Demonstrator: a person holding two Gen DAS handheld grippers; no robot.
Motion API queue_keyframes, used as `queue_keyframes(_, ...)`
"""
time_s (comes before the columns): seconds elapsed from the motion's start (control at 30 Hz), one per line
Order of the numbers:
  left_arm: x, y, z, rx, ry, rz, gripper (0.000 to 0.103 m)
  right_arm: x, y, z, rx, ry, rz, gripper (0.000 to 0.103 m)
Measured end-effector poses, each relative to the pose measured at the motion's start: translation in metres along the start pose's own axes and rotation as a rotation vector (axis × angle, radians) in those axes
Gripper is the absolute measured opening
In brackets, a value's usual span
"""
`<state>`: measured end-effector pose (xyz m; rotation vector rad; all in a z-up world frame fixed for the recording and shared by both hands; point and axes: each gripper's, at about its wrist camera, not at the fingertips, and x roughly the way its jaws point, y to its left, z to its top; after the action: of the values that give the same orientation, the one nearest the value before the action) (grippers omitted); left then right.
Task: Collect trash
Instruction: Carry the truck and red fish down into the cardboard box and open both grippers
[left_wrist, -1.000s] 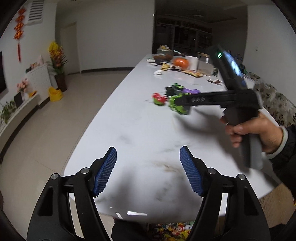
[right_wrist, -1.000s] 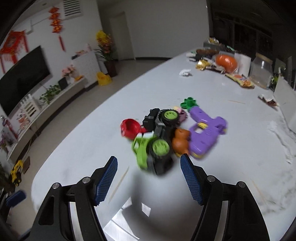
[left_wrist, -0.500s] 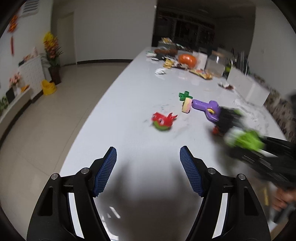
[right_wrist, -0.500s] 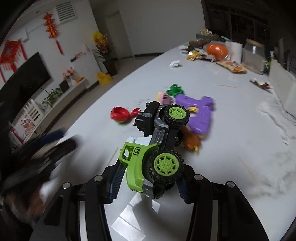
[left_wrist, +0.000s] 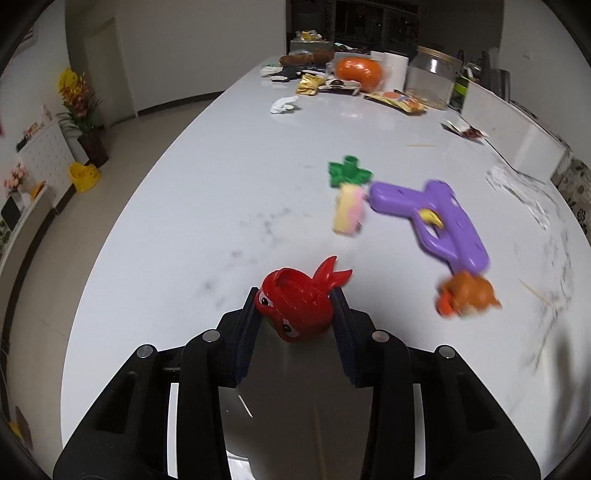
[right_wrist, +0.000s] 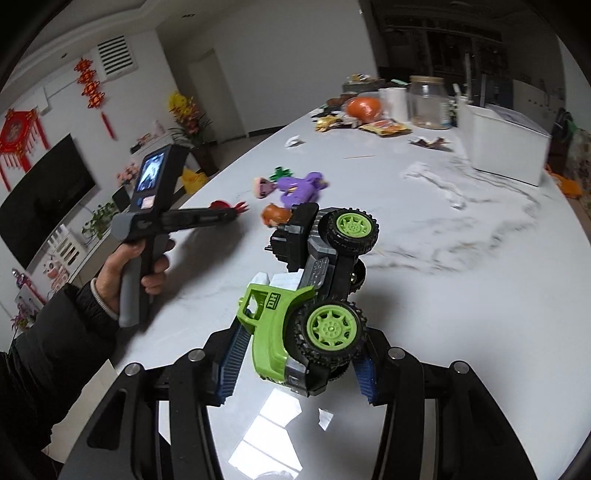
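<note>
Left gripper (left_wrist: 295, 314) jaws are closing around a red plastic masked toy head (left_wrist: 295, 306) on the white marble bench (left_wrist: 184, 221). Right gripper (right_wrist: 299, 354) clamps a green-and-black plastic toy truck (right_wrist: 306, 299), lifted above the bench. Farther: purple plastic toy gun (left_wrist: 432, 218), green leaf-shaped piece (left_wrist: 347, 171).
</note>
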<state>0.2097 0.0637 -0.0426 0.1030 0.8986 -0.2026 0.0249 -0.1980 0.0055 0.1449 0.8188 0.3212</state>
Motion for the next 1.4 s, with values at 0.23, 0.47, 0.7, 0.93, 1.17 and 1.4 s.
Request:
queue_keyframes(0.23,-0.093,-0.019,-0.049,-0.020,-0.101,-0.110,0.037,-0.024,-0.010,-0.021,0.033,-0.010,0.019,0.050)
queue_keyframes(0.47,-0.173,-0.058,-0.126,0.061,-0.142,-0.047,0.037,-0.049,0.008,-0.060,-0.036,-0.001,0.048,0.050)
queue_keyframes(0.7,-0.200,-0.086,-0.186,0.021,-0.093,0.003,0.038,-0.072,0.022,-0.102,-0.059,0.006,0.071,0.050)
queue_keyframes(0.93,-0.202,-0.104,-0.253,0.069,0.036,-0.023,0.038,-0.087,0.046,-0.168,-0.147,0.138,0.127,0.050)
queue_keyframes(1.17,-0.160,-0.109,-0.284,0.109,0.205,-0.028,0.084,-0.053,0.049,-0.206,-0.180,0.310,0.136,0.058)
queue_keyframes(1.4,-0.131,-0.111,-0.297,0.122,0.308,-0.037,0.086,-0.036,0.035,-0.209,-0.127,0.342,0.117,0.063)
